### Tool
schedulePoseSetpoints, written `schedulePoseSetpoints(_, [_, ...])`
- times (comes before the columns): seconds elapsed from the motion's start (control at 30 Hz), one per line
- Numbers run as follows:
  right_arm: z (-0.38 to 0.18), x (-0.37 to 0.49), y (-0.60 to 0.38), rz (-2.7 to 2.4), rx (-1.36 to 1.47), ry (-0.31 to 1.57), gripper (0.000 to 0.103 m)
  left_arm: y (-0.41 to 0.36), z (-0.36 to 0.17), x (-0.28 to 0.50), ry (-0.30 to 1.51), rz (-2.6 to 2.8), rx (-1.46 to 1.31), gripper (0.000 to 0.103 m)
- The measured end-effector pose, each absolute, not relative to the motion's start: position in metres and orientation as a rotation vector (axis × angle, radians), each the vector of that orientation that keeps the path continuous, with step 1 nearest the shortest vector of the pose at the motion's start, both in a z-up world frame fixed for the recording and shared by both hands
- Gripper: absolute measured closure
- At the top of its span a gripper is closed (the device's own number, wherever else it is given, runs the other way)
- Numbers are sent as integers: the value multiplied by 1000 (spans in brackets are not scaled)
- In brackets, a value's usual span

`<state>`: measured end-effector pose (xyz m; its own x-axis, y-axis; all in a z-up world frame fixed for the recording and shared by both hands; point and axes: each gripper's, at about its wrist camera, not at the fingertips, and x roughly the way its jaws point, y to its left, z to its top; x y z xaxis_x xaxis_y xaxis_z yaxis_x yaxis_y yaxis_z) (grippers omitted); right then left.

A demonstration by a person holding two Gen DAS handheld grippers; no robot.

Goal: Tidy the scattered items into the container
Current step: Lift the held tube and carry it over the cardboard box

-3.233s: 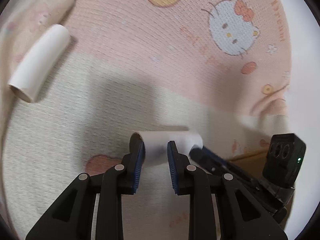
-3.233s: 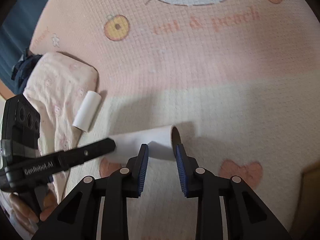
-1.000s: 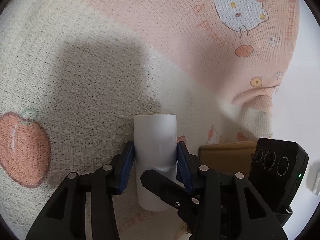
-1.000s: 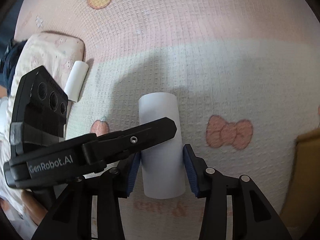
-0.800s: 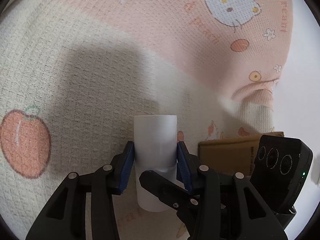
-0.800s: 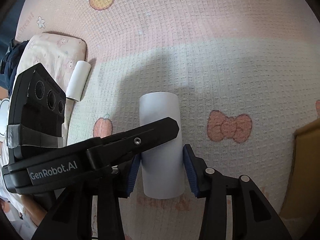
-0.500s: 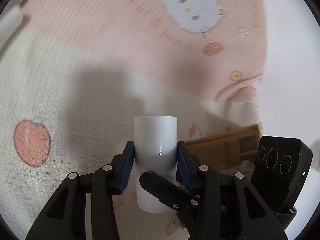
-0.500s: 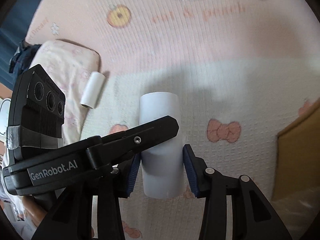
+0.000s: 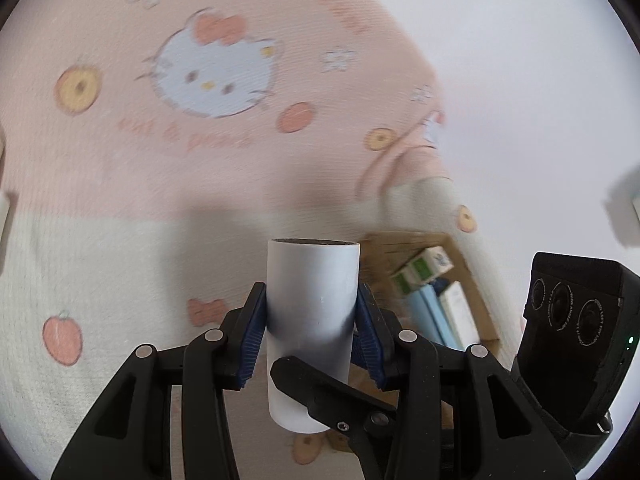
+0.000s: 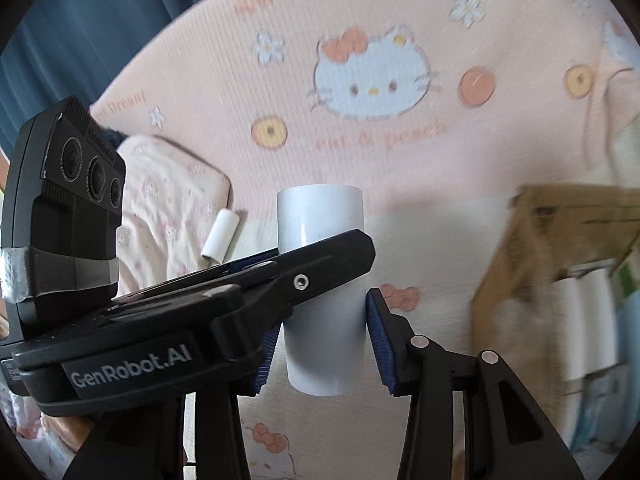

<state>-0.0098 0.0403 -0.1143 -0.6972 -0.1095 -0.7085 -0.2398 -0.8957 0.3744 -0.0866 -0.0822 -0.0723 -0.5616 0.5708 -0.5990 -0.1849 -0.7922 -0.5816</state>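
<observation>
A white roll (image 9: 313,280) with a cardboard core is held up off the blanket by both grippers at once. My left gripper (image 9: 310,314) is shut on its middle, blue pads pressing both sides. My right gripper (image 10: 320,336) is shut on the same white roll (image 10: 320,216) from the other side, and one of its fingers (image 9: 328,390) crosses the roll's lower end. The open cardboard box (image 9: 380,254) sits on the blanket just right of the roll, with cartons and packets inside. The same box (image 10: 532,240) fills the right edge of the right wrist view.
A second, smaller white roll (image 10: 221,240) lies on the blanket beside a pink pillow (image 10: 172,208). The pink and cream cartoon-cat blanket (image 9: 120,168) covers the bed. A white wall (image 9: 520,80) is at the right and a blue curtain (image 10: 80,20) at the far left.
Both grippers have risen together with the roll, lifting it well clear of the blanket. The cardboard box has come further into view, its inside showing.
</observation>
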Motion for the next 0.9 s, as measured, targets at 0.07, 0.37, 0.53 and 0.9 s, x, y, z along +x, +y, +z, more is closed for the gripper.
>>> schedulePoseSetpoints(0.07, [-103,1,48,2736,-1148,688,63,-68,-60,-84,-606,2344,-1114,57])
schedulePoseSetpoints(0.37, [-65,47,80,2710,-1014,699,63,-7,-20,-79,-425,2293,-1046,57])
schedulePoseSetpoints(0.53, [-55,64,102,2684,-970,758,63,22,-5,-87,-328,2262,-1055,57])
schedulePoseSetpoints(0.9, [-45,82,141,2616,-972,722,63,78,7,-107,-156,2164,-1103,57])
